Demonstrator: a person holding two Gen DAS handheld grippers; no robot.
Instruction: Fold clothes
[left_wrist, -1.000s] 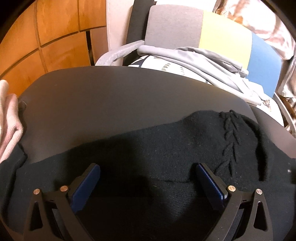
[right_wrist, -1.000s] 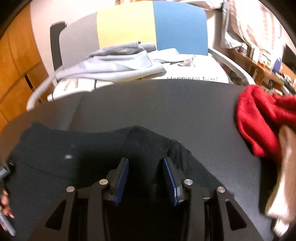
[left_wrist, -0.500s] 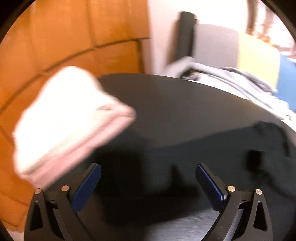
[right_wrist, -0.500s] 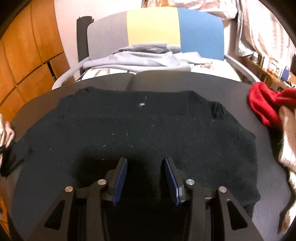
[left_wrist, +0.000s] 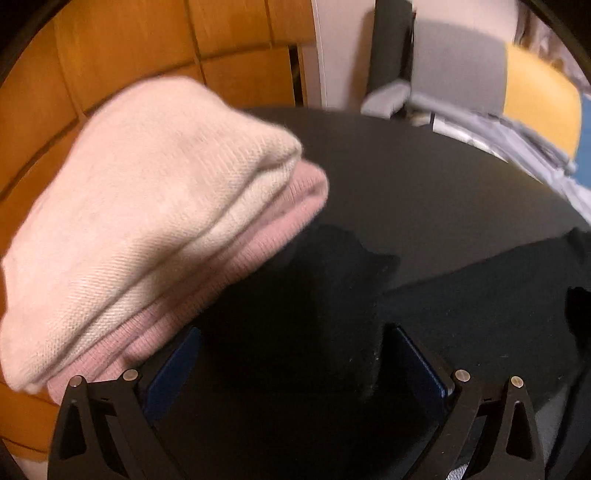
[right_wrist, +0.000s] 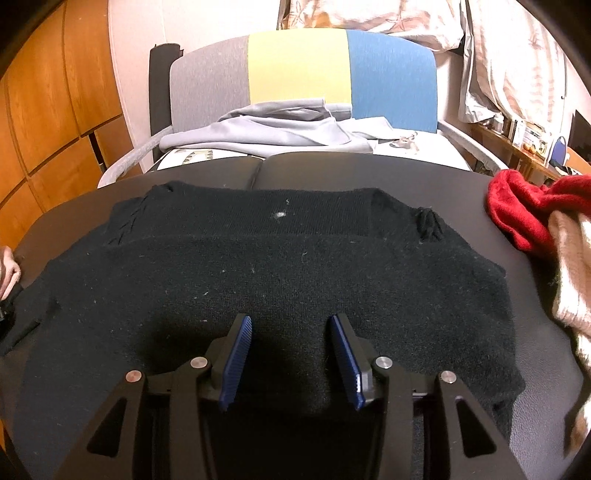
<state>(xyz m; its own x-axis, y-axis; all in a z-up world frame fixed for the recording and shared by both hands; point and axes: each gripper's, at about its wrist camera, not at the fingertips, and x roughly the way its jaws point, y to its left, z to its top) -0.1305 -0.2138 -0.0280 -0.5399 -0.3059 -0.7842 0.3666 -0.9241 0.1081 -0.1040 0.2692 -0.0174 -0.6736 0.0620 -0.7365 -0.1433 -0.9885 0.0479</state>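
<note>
Black knit sweater (right_wrist: 280, 280) w/ cable trim lies spread flat across dark table (right_wrist: 369, 173), one sleeve end (left_wrist: 325, 280) beside folded cream/pink knits (left_wrist: 155, 221).

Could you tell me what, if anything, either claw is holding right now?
Nothing is held: both the left claw and right claw are open over the black sweater.

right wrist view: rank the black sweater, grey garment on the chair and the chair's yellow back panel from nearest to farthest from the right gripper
1. black sweater: spread on the dark table directly under and ahead of the right gripper.
2. grey garment: draped on the chair seat beyond the table's far edge.
3. yellow back panel: upright behind the garment, centre of the chair back.
</note>
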